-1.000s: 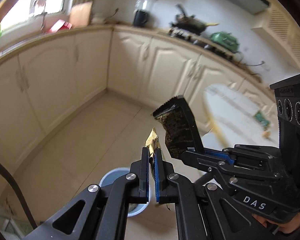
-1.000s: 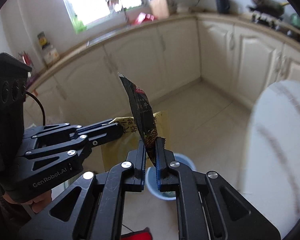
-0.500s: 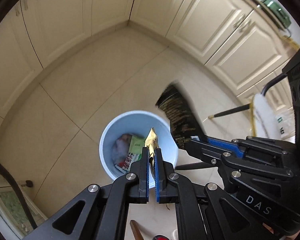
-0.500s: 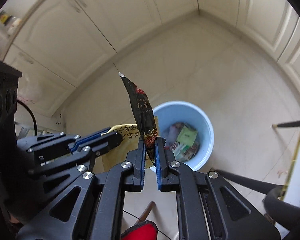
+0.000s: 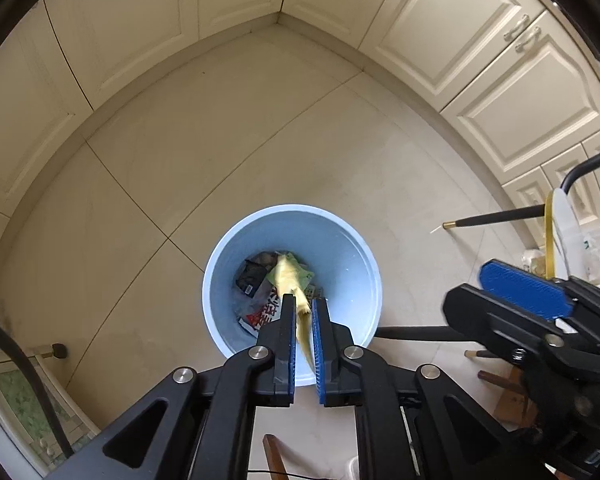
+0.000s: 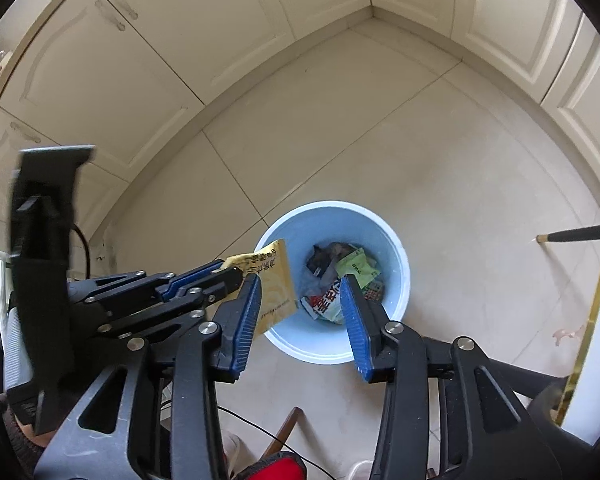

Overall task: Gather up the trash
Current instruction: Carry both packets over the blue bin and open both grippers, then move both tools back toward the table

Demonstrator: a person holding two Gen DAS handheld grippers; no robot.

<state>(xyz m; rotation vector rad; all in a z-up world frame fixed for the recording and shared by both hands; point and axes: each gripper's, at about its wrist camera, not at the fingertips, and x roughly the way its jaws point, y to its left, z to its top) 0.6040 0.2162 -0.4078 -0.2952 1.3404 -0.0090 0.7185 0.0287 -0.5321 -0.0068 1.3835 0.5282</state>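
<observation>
Since the left gripper (image 5: 303, 304), just loosening, barely pinches the yellow wrapper (image 6: 270, 286) at the blue bin (image 6: 400, 276) rim, it may fall outside; right gripper (image 6: 300, 292) just opened, empty.

The yellow wrapper (image 5: 300, 312) shows only edge-on between the left gripper (image 5: 303, 312) pads, its lower end hidden behind them. Its print in the right wrist view (image 6: 272, 284) is too small to read. Trash heaped in the blue bin (image 5: 352, 248) overlaps, so single pieces cannot be told apart. The black chair leg (image 6: 576, 234) runs off the picture's edge.
</observation>
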